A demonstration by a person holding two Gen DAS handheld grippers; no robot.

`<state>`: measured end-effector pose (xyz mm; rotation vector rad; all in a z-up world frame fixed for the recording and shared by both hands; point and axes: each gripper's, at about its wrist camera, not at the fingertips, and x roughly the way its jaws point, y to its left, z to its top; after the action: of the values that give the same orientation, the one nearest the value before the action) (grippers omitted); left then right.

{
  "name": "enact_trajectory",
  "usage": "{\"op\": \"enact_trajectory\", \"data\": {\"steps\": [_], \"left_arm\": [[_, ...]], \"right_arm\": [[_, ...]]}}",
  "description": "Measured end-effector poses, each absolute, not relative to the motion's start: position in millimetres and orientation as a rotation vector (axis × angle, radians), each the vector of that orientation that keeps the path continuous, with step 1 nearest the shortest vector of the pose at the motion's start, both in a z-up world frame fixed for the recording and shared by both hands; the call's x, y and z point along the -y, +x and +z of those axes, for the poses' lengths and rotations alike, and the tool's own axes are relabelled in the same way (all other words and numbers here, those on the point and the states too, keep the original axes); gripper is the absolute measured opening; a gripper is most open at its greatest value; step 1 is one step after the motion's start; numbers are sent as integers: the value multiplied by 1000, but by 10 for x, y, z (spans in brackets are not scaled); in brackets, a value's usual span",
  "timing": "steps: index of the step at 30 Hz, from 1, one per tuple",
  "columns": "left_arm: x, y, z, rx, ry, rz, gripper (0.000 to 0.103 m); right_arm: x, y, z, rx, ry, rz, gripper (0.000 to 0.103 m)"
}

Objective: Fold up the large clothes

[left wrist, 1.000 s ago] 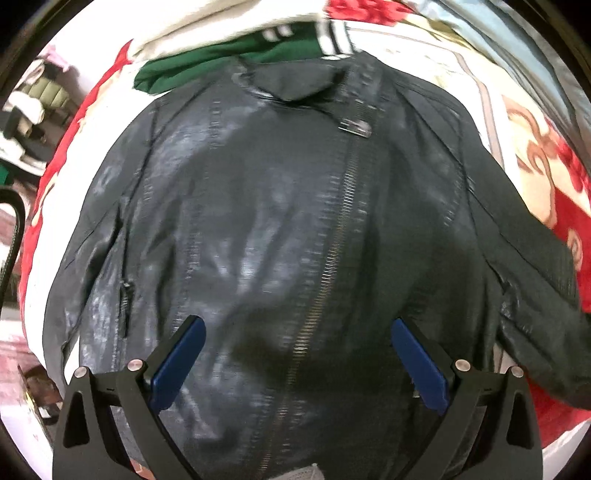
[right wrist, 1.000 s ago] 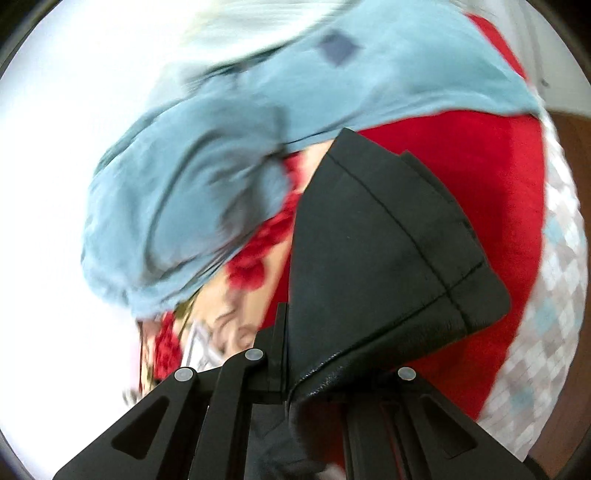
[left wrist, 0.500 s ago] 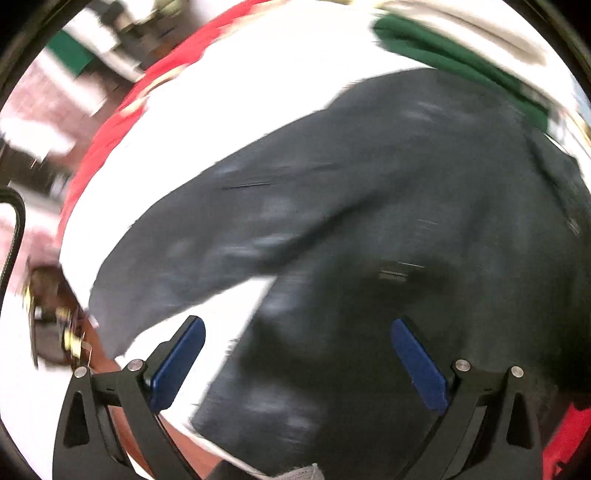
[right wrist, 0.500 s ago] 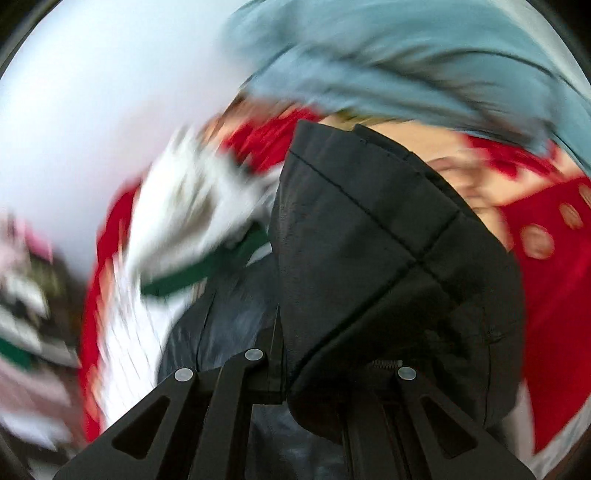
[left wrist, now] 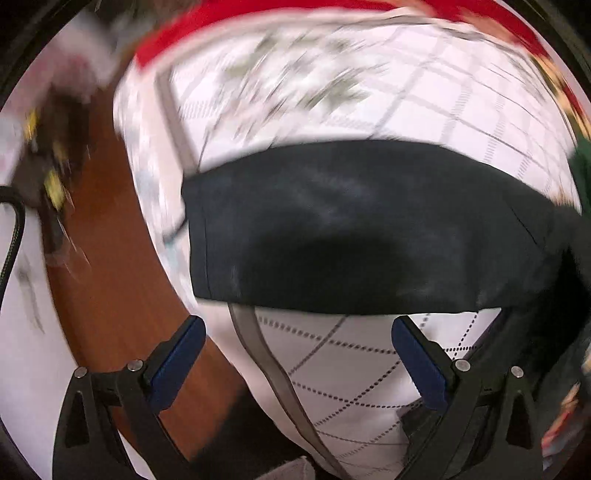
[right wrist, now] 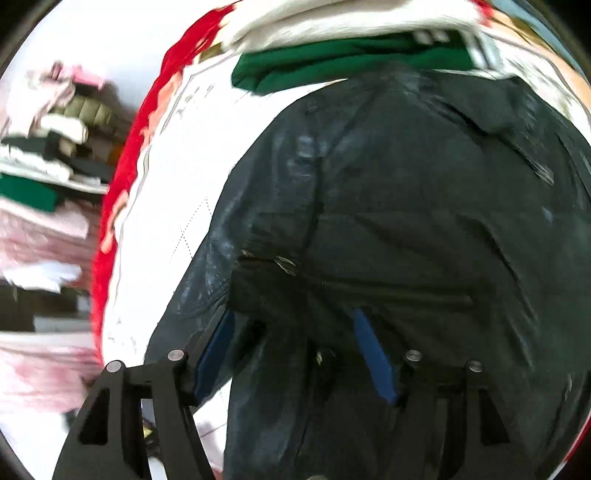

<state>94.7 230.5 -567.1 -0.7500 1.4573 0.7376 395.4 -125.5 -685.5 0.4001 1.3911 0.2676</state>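
A black leather jacket (right wrist: 424, 221) lies front up on a white quilted bedcover (left wrist: 351, 362). In the right wrist view one sleeve, with a zipped cuff (right wrist: 280, 266), is folded across the jacket's body. My right gripper (right wrist: 295, 356) hangs just over it. Its jaws are opening, and loose black sleeve cloth sits between the blue pads (right wrist: 373, 358) without being pressed. In the left wrist view the other black sleeve (left wrist: 369, 229) stretches across the bedcover near the bed's edge. My left gripper (left wrist: 297, 360) stands open just short of it, holding nothing.
A green garment (right wrist: 351, 62) and a white one (right wrist: 332, 22) lie beyond the jacket's collar. A red blanket edge (right wrist: 122, 184) borders the bedcover. Stacked clothes (right wrist: 44, 147) sit off the bed. Brown wooden floor (left wrist: 110, 277) shows beside the bed's edge.
My right gripper carried the sleeve over onto the jacket's body and its jaws came apart. My left gripper swept from above the jacket's front to the other sleeve near the bed's edge, still open.
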Motion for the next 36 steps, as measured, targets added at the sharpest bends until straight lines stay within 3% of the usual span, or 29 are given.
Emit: {"op": "enact_trajectory", "data": {"steps": [8, 10, 11, 12, 13, 14, 15, 17, 22, 25, 28, 32, 36], "left_arm": [[-2796, 678, -6399, -1266, -1313, 760, 102], [-2857, 659, -6456, -1205, -1375, 801, 96], [-2912, 652, -6441, -1165, -1392, 825, 83], [-2974, 672, -6377, -1130, -1374, 846, 64], [-3011, 730, -6273, -1105, -1315, 866, 52], [-3014, 803, -6173, -1093, -1254, 881, 25], [-3055, 894, -6061, -1078, -1170, 890, 17], [-3174, 1078, -5893, -1015, -1046, 862, 14], [-3561, 1384, -5966, -922, -1010, 723, 17], [-3618, 1376, -6273, -959, -1166, 645, 19], [-3432, 1216, -6371, -845, -1380, 554, 24], [-3445, 1246, -6506, -698, -1541, 490, 67], [-3444, 1604, -6363, -777, -1372, 552, 66]], "right_arm": [[1716, 3976, -6961, -1478, 475, 104, 70], [1697, 3976, -7028, -1493, 501, 108, 70], [1652, 4021, -7064, -1497, 506, 113, 69], [1607, 4024, -7075, -1496, 504, 122, 69], [1538, 4016, -7074, -1494, 494, 130, 69], [1474, 4012, -7063, -1488, 483, 137, 69], [1415, 4021, -7057, -1481, 476, 144, 69], [1296, 4033, -7053, -1475, 472, 153, 70], [1225, 3975, -7050, -1489, 491, 168, 69], [1217, 3938, -7067, -1506, 492, 178, 69], [1272, 3888, -7086, -1524, 516, 182, 69], [1325, 3856, -7160, -1544, 542, 174, 69], [1319, 3873, -7256, -1560, 573, 152, 69]]}}
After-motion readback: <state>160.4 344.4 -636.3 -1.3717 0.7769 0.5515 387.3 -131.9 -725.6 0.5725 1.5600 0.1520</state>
